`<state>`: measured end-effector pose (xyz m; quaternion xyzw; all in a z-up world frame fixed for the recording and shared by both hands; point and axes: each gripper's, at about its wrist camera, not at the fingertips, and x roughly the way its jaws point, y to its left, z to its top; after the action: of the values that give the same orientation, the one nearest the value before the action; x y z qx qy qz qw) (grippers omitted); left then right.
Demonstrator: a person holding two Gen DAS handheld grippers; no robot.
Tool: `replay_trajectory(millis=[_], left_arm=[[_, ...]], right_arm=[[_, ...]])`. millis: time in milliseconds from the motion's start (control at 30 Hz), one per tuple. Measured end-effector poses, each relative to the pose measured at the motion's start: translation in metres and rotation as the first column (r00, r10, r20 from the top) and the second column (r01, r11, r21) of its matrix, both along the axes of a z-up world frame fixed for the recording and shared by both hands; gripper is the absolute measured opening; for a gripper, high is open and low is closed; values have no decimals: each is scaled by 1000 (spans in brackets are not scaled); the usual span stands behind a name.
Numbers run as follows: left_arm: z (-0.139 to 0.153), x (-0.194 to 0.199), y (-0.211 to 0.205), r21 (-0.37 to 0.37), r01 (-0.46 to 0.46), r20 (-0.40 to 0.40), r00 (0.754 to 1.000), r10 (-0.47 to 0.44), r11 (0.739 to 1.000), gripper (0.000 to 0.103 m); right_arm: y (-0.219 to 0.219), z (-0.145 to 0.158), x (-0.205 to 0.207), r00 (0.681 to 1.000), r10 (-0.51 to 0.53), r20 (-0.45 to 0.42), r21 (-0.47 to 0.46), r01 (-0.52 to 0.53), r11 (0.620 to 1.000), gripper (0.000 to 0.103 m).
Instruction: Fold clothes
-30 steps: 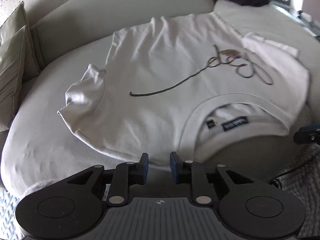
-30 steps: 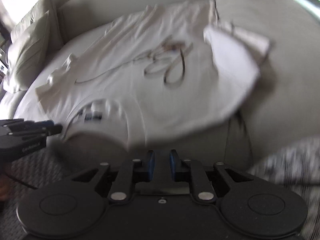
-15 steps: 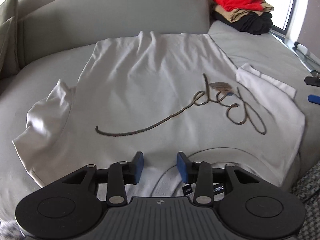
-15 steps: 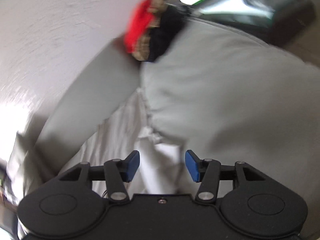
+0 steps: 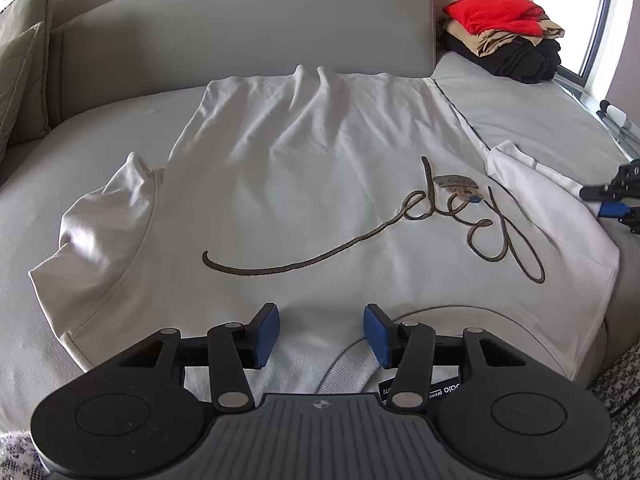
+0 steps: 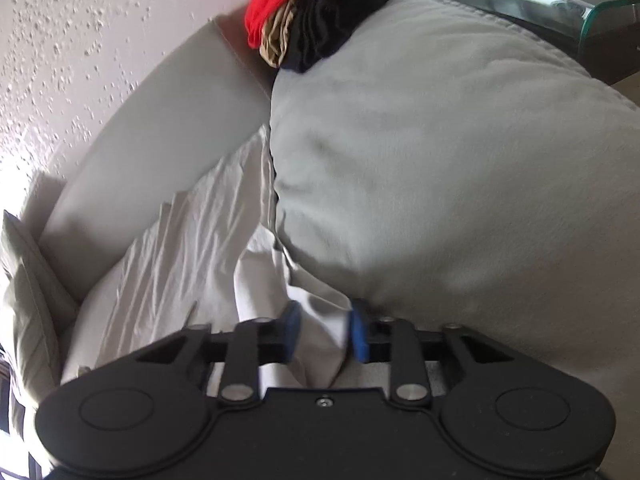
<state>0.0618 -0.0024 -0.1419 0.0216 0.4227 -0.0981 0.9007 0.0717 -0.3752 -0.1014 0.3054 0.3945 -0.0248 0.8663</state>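
White shirt (image 5: 304,184) flat ahead of left tool (image 5: 320,336).

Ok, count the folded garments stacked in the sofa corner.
3 visible: a red garment on top, a tan garment under it, a black garment at the bottom. More may be hidden within the pile.

A curved grey sofa (image 5: 248,24) backs onto a textured pale wall (image 6: 80,40); bright window (image 5: 568,8) at right, perhaps a glass side table (image 6: 600,12) beyond
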Motion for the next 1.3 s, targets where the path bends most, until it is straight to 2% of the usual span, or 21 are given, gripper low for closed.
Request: replay_trajectory(millis=[33, 67, 167, 233, 333, 400, 467, 533, 633, 800, 833, 1033, 1067, 1100, 1267, 1300], left_arm=[[0, 0, 0, -3, -1, -1, 1000, 1, 1000, 49], [0, 0, 1, -4, -2, -2, 1000, 2, 1000, 49], [0, -1, 0, -2, -2, 0, 1000, 2, 1000, 49], [0, -1, 0, -1, -3, 2, 1000, 3, 1000, 49], [0, -1, 1, -4, -3, 3, 1000, 3, 1000, 49], [0, -1, 1, -3, 1, 3, 1000, -1, 1000, 49], [-1, 0, 1, -1, 5, 4, 1000, -5, 1000, 49], [-2, 0, 2, 0, 8, 5, 1000, -8, 1000, 49], [-2, 0, 3, -2, 8, 5, 1000, -8, 1000, 49], [-1, -1, 3, -1, 10, 9, 1000, -10, 1000, 49], [0, -2, 3, 0, 11, 10, 1000, -11, 1000, 49], [1, -2, 2, 6, 12, 17, 1000, -12, 1000, 49], [1, -2, 2, 7, 11, 18, 1000, -11, 1000, 49], [1, -3, 2, 11, 11, 20, 1000, -11, 1000, 49], [2, -7, -1, 47, 21, 38, 999, -22, 999, 49], [2, -8, -2, 53, 24, 43, 999, -26, 998, 49]], right_arm=[[2, 0, 0, 1000, 7, -6, -7, -7, 1000, 15], [4, 0, -1, 1000, 9, -6, -23, -10, 1000, 5], [12, 9, -8, 999, -15, 30, -110, 18, 994, 2], [14, 18, -22, 991, -78, 106, -173, 95, 980, 2], [10, 31, -45, 950, -221, 219, -225, 270, 936, 2], [4, 31, -53, 927, -305, 219, -236, 354, 905, 2], [2, 28, -46, 925, -343, 165, -268, 377, 887, 2], [1, 22, -35, 931, -351, 97, -302, 364, 881, 2], [2, 19, -24, 935, -348, 63, -334, 348, 876, 4], [26, 28, -35, 959, -261, 111, -313, 283, 907, 29], [33, 31, -38, 964, -236, 124, -304, 263, 915, 31], [76, 43, -54, 979, -67, 193, -254, 115, 960, 30], [83, 38, -50, 985, -29, 173, -244, 71, 967, 26], [85, 33, -49, 988, -36, 152, -251, 74, 965, 25], [93, 10, -42, 996, -74, 48, -287, 85, 954, 25], [95, 6, -41, 996, -82, 28, -294, 87, 952, 28]])
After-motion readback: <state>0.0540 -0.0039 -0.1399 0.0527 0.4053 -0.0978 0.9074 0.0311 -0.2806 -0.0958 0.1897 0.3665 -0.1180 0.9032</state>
